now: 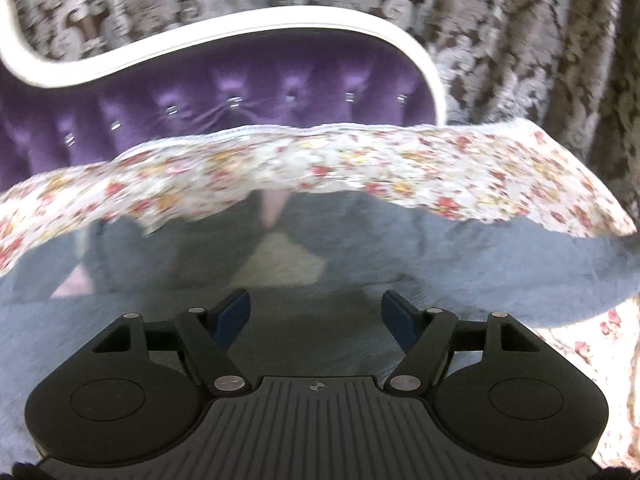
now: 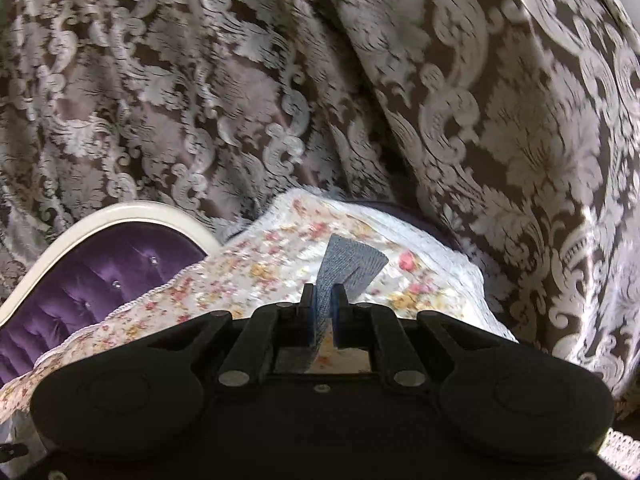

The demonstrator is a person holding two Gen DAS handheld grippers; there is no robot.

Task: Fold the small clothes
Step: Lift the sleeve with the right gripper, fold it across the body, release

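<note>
A blue-grey fleecy garment (image 1: 440,256) lies spread over a floral cover (image 1: 280,168), blurred, with pale pink and cream patches showing near its middle. My left gripper (image 1: 316,314) hovers low over the garment's near part. Its blue pads (image 1: 236,312) stand wide apart with nothing pinched between them. In the right wrist view my right gripper (image 2: 323,300) is shut on a corner of the blue-grey garment (image 2: 352,264). That corner sticks up past the fingertips, lifted above the floral cover (image 2: 280,264).
A purple tufted backrest (image 1: 240,92) with a white curved frame (image 1: 280,20) rises behind the floral cover. The same purple backrest (image 2: 112,268) appears at the left of the right wrist view. A brown and silver patterned curtain (image 2: 280,80) hangs close behind.
</note>
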